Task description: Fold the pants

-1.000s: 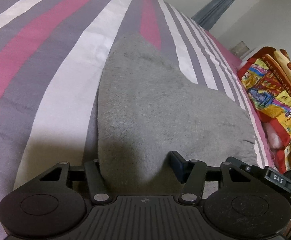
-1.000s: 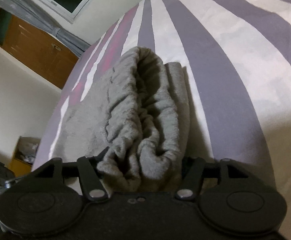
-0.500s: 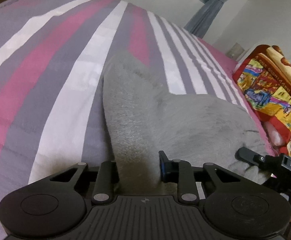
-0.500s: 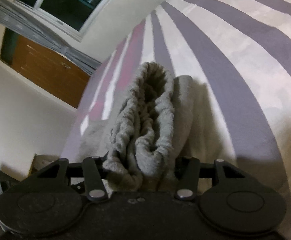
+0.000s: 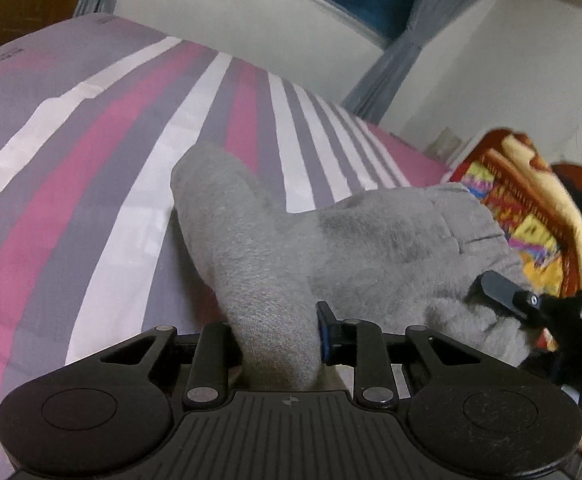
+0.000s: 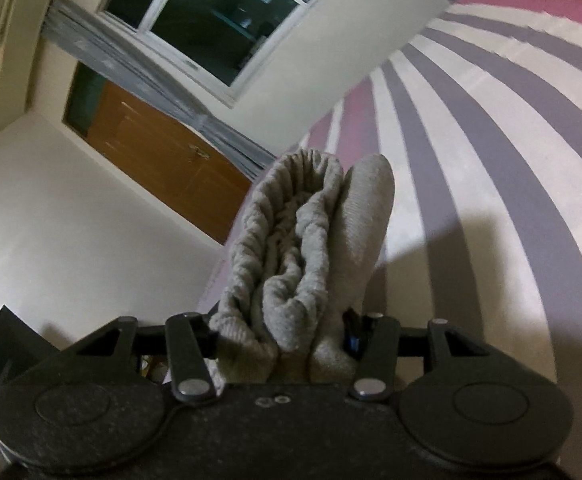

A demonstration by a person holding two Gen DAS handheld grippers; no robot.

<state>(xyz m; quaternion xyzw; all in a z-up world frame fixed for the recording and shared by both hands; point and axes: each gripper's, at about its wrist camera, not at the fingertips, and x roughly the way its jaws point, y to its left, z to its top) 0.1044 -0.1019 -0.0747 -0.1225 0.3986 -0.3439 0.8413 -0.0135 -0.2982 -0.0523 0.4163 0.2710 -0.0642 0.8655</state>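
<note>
Left tool: my left tool (image 5: 279,334) is clamped tight on a bunched fold of the grey pants (image 5: 371,240); its jaws have just been closing, with the cloth between them, and the fabric now fills the gap.
Right tool: my right tool (image 6: 281,332) is pinched on the gathered, ribbed waistband end of the pants (image 6: 303,240), the jaws only partly closed because the wad of cloth is thick.
What has changed: a second ago the pants lay flat on the bed; now both gripped ends are raised off it, and the window and walls have come into both views.
Meaning for the task: I judge both grips are secure and the lift that starts a fold is under way; the fold itself is not yet laid.
Where the pants are: held at the near edge by both tools, the middle sagging, the far part resting on the striped bed sheet (image 5: 111,152).
Long axis: in the left view the pants run away from the camera, along the stripes; in the right view the waistband points up and away from the tool.
Beyond: a bright patterned blanket (image 5: 531,216) lies just beside the pants' far right side.
</note>
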